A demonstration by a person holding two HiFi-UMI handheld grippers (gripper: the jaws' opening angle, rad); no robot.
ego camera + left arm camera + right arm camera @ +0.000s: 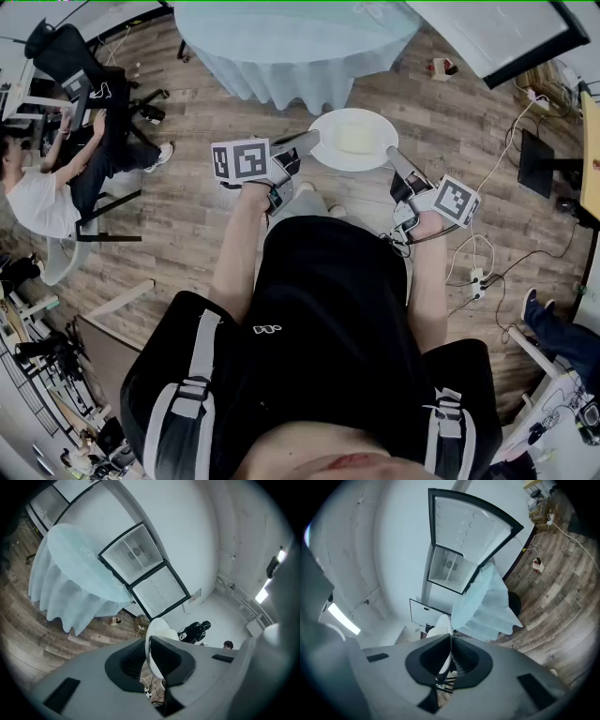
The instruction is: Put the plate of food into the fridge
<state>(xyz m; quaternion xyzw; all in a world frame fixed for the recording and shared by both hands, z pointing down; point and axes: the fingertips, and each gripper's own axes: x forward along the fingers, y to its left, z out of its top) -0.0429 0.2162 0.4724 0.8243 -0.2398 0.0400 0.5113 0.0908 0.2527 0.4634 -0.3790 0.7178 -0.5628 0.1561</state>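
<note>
- Pinching the left rim of the one white plate (328, 157) in the left gripper (307, 141), jaws pressed onto its edge.
- Clamping the opposite rim in the right gripper (396, 157), jaws likewise closed on it.
- Carrying a single pale slab of food (354, 138) on the plate, above the wood floor (187, 216).
- Facing one round table (281, 37) draped in light blue cloth, with one open fridge (140, 573) beyond, well apart from the plate.

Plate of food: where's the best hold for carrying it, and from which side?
The plate's thin rim at opposite edges, left gripper from the left, right gripper from the right, as both clamp it now. With food mid-plate, two edge holds keep it level.
</note>
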